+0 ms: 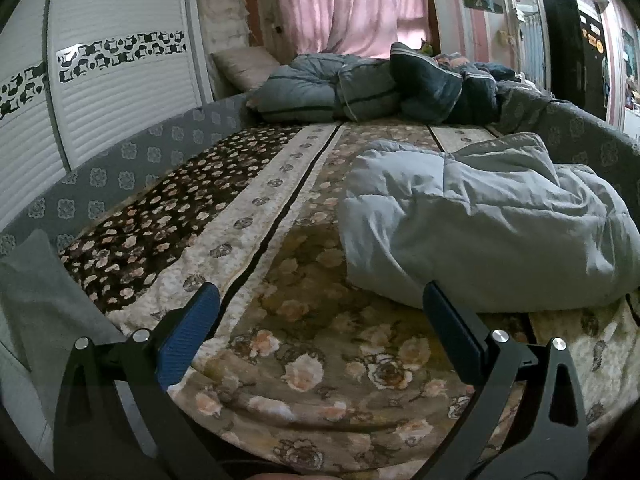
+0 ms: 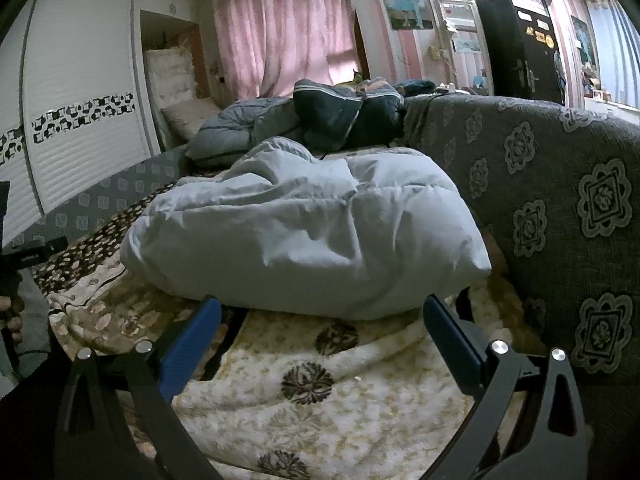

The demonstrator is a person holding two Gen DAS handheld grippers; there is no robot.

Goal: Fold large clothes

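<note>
Puffy quilted pale-blue garment (image 2: 304, 232), crumpled heap

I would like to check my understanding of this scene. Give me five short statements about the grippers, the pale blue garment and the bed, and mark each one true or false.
1. The left gripper is open and holds nothing. True.
2. The right gripper is shut on the pale blue garment. False: it is open, and the garment lies just beyond its fingertips, ungripped.
3. The pale blue garment lies crumpled on the floral blanket. True.
4. The garment is already folded into a neat flat square. False: it is a bunched, wrinkled heap.
5. The curtains behind the bed are green. False: they are pink.
</note>
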